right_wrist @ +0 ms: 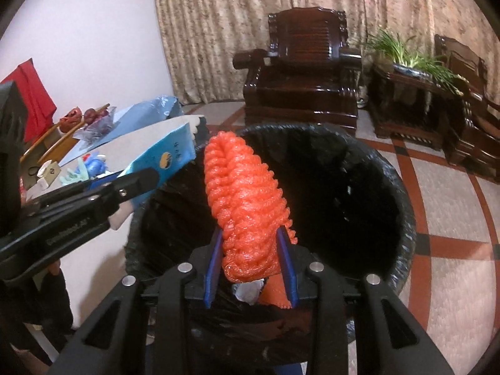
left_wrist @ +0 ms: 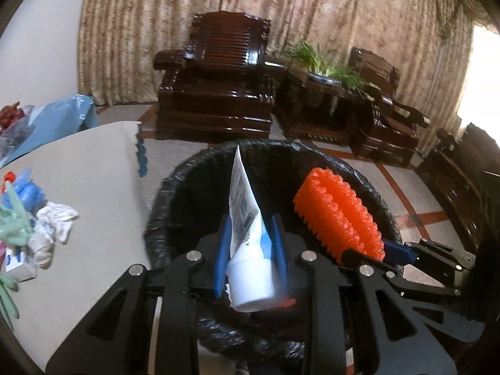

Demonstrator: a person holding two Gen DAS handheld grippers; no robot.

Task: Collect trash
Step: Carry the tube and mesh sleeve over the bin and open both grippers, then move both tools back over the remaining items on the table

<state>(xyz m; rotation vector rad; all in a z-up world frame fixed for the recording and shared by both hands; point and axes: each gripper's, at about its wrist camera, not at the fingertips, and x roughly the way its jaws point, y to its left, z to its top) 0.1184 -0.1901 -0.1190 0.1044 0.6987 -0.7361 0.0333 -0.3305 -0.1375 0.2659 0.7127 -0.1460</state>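
**Operator:** Holding both loads over the bin (left_wrist: 175, 187) right now. It is lined with a black bag, and I am looking down into a mostly dark, roomy inside from the right camera, with what looks like a scrap of crumpled white paper and some orange foam lying at the bottom.

**Supervisor:** What is each tool carrying?

**Operator:** The right gripper (right_wrist: 250, 250) is clenching the orange foam net (right_wrist: 243, 193), pads pressing on its lower end, and the net is standing up over the bin's mouth. The left gripper (left_wrist: 250, 243) is clamping the tube (left_wrist: 245, 206) near its white cap, with the flat crimped end pointing away from me, above the bin's opening.

**Supervisor:** So how far along are we getting?

**Operator:** I am judging this as partway. Two pieces are hanging over the bin but not yet let go, so dropping them is the step in hand. More is waiting on the table (left_wrist: 93, 162) to the left: a crumpled white tissue (left_wrist: 57, 218), something blue (left_wrist: 23, 189) and some pale green foam (left_wrist: 12, 225) are sitting near its edge. Further back, I am seeing blue wrapping, but I cannot tell whether that counts as trash.

**Supervisor:** Anything smaller left?

**Operator:** A small card or box is lying near the table's near edge, too blurred to name.
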